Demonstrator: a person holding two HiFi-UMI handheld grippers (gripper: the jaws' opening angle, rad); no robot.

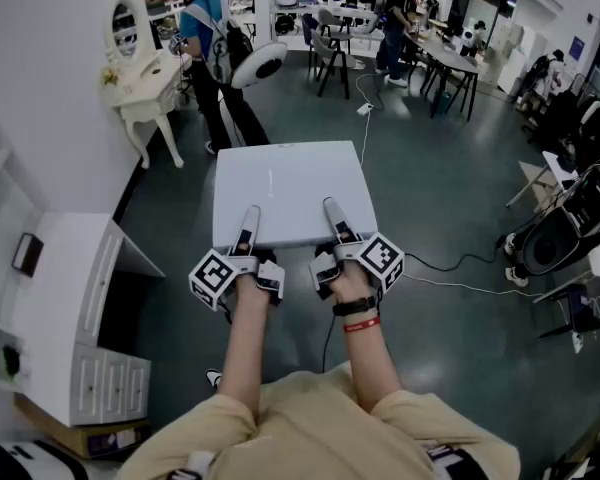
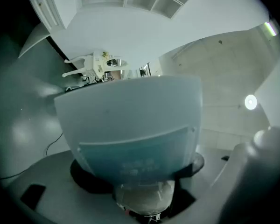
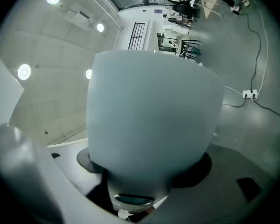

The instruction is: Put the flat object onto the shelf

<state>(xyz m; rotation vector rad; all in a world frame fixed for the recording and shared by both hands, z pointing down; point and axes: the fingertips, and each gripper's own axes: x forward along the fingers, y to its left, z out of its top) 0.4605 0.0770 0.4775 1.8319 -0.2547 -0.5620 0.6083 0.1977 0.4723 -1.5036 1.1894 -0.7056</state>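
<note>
Grey room floor (image 1: 450, 218) under a flat white box (image 1: 290, 188), carried level in mid-air.
Left gripper (image 1: 250, 220) and right gripper (image 1: 332, 218) jaws each clamp its near edge; its long axis runs crosswise. White shelf unit (image 1: 70, 268) stands left, dressing table (image 1: 145, 86) beyond.

Left tongs (image 2: 140, 171) clamp flat white box (image 2: 130, 120); vanity table (image 2: 91, 66) behind.

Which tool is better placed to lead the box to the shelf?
Left, probably. The left tool and right tool both clamp the box at its near edge, but the shelf stands on the left tool's side.
</note>
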